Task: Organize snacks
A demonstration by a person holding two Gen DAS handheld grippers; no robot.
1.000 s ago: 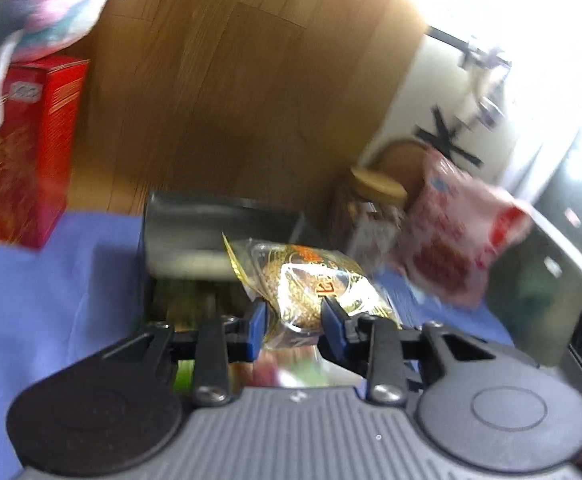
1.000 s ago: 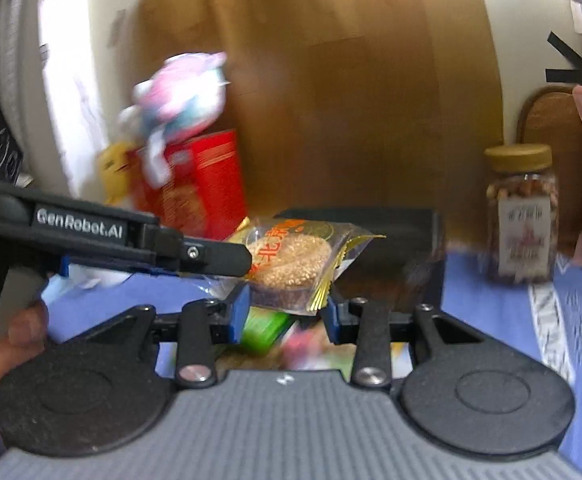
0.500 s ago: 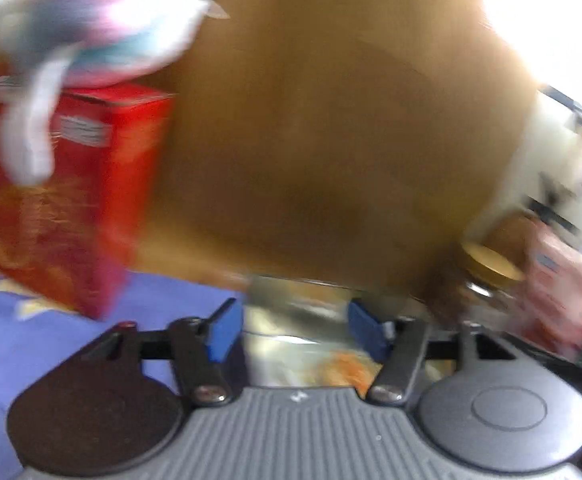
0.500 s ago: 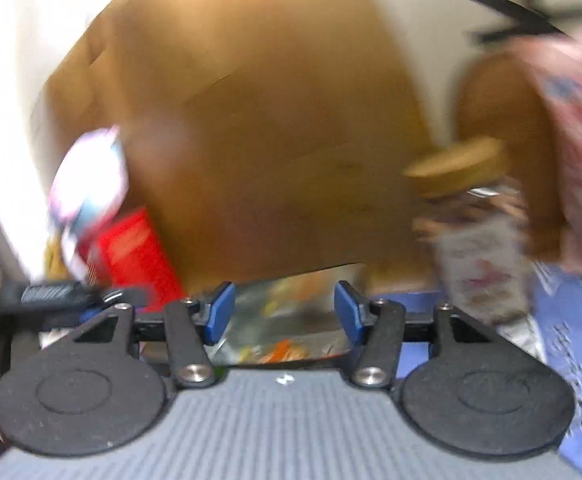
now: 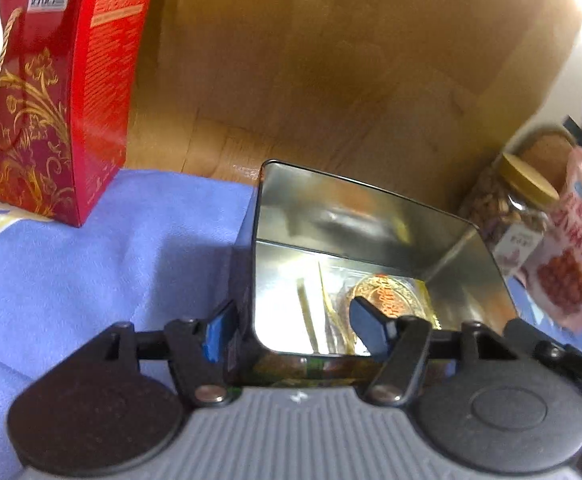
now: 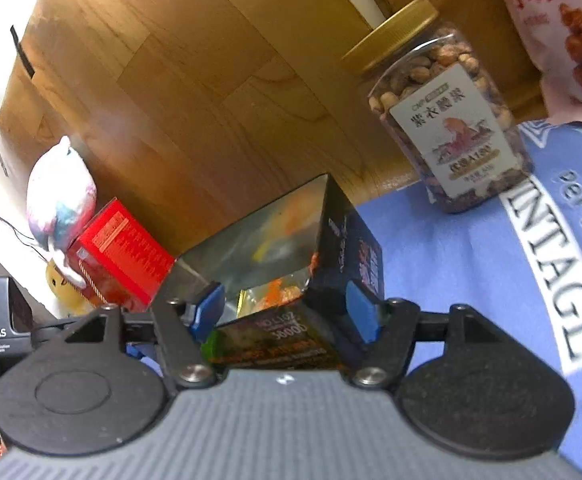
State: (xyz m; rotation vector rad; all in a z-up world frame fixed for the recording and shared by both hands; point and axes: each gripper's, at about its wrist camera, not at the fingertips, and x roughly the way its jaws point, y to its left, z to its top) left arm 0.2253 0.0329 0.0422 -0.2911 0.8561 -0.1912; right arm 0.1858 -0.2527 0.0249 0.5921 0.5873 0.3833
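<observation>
My left tongs [image 5: 295, 330] hang spread wide and empty over the near left corner of an open metal tin [image 5: 371, 216]: the left blue pad sits outside the tin's wall, the right one above its shiny floor. Inside, flat on the bottom, lies a clear-wrapped sesame cake [image 5: 391, 300] with gold edging, just past that right pad; pale wrappers beside it are too washed out by glare to name.

My right tongs [image 6: 287, 312] are also parted and hold nothing, poised over the near edge of the same tin [image 6: 347, 240] (dark printed sides, mirror-bright interior). Orange and yellow packets [image 6: 279, 294] show at the bottom between the pads, blurred.

The tin stands on a blue cloth [image 5: 91, 240] with white lettering, at the front of a wooden board [image 5: 351, 60] propped behind it. To the left, a red gift box [image 5: 51, 92] with gold flourishes and a cord handle stands well apart from the tin; in the right camera a pastel plush toy [image 6: 61, 196] sits on top of it. To the right, a clear jar of nuts [image 6: 443, 108] with a gold lid stands near the tin, and a pink snack bag [image 5: 571, 256] leans just beside the jar.
</observation>
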